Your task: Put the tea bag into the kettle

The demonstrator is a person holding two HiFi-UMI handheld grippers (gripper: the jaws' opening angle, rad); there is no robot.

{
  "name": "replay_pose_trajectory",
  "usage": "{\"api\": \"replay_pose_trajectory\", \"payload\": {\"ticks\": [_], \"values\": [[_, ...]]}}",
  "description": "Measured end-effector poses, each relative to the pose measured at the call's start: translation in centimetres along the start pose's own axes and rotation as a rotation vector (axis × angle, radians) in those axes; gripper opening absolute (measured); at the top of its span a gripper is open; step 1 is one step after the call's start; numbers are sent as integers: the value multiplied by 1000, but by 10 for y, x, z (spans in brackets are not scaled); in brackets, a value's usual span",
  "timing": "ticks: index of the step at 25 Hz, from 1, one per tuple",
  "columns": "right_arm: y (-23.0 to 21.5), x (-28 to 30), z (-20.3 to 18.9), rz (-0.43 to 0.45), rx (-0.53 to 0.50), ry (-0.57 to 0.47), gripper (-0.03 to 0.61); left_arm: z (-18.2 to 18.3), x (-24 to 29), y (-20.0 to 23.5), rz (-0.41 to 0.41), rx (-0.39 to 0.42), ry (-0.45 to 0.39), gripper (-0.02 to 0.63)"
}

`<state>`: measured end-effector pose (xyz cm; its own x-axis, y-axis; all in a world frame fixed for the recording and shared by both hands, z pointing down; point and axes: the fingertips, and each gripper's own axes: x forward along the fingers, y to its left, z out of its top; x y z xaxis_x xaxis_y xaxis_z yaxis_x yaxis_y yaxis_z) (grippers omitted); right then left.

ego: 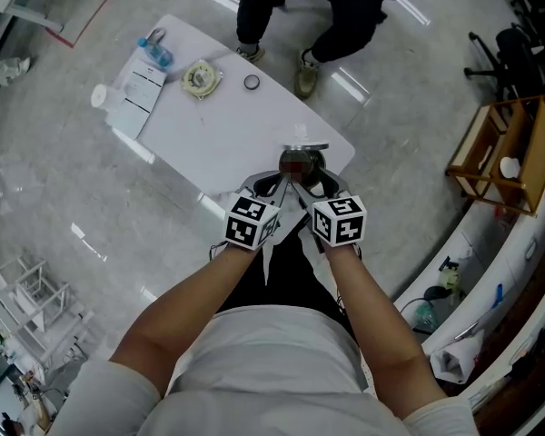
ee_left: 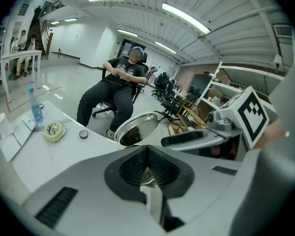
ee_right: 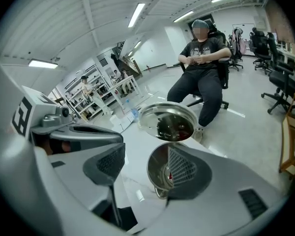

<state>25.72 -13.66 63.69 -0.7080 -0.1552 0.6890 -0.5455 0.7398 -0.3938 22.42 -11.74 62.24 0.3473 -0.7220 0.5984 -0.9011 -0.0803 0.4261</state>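
A steel kettle (ego: 300,163) stands at the near right end of the white table (ego: 209,134), its round lid (ee_right: 168,122) tipped up and open. A small red bit (ee_right: 173,180) shows inside the kettle's mouth (ee_right: 156,167); I cannot tell whether it is the tea bag. My right gripper (ee_right: 145,167) hangs just above the mouth, jaws wide open with nothing between the pads. My left gripper (ee_left: 147,167) sits beside it on the near left of the kettle (ee_left: 146,177), its pads meeting with nothing visible between them. In the head view both grippers (ego: 277,182) (ego: 311,184) point at the kettle.
At the table's far end lie a tape roll (ego: 201,78), a small dark ring (ego: 252,82), papers (ego: 141,89), a blue-capped bottle (ego: 154,51) and a white cup (ego: 100,96). A person sits on a chair (ego: 318,7) beyond the table. A wooden shelf (ego: 504,153) stands right.
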Motion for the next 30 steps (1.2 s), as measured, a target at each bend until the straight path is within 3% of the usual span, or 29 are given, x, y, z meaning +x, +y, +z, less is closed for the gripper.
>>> {"api": "replay_pose_trajectory", "payload": {"ticks": [7, 9, 13, 19, 25, 30], "values": [[2, -24, 21, -32, -19, -64, 251, 18, -10, -9, -13, 28, -10, 11], [2, -35, 35, -58, -44, -108, 165, 27, -14, -14, -22, 48, -18, 11], [8, -62, 61, -76, -87, -177, 75, 50, -25, -36, -47, 89, -34, 10], [12, -105, 108, -75, -129, -282, 12, 108, -50, -73, -87, 125, -132, 11], [37, -169, 156, -22, -121, -409, 11, 172, -86, -119, -149, 143, -246, 11], [68, -205, 188, 43, -229, -490, 11, 214, -115, -152, -137, 214, -368, 10]]}}
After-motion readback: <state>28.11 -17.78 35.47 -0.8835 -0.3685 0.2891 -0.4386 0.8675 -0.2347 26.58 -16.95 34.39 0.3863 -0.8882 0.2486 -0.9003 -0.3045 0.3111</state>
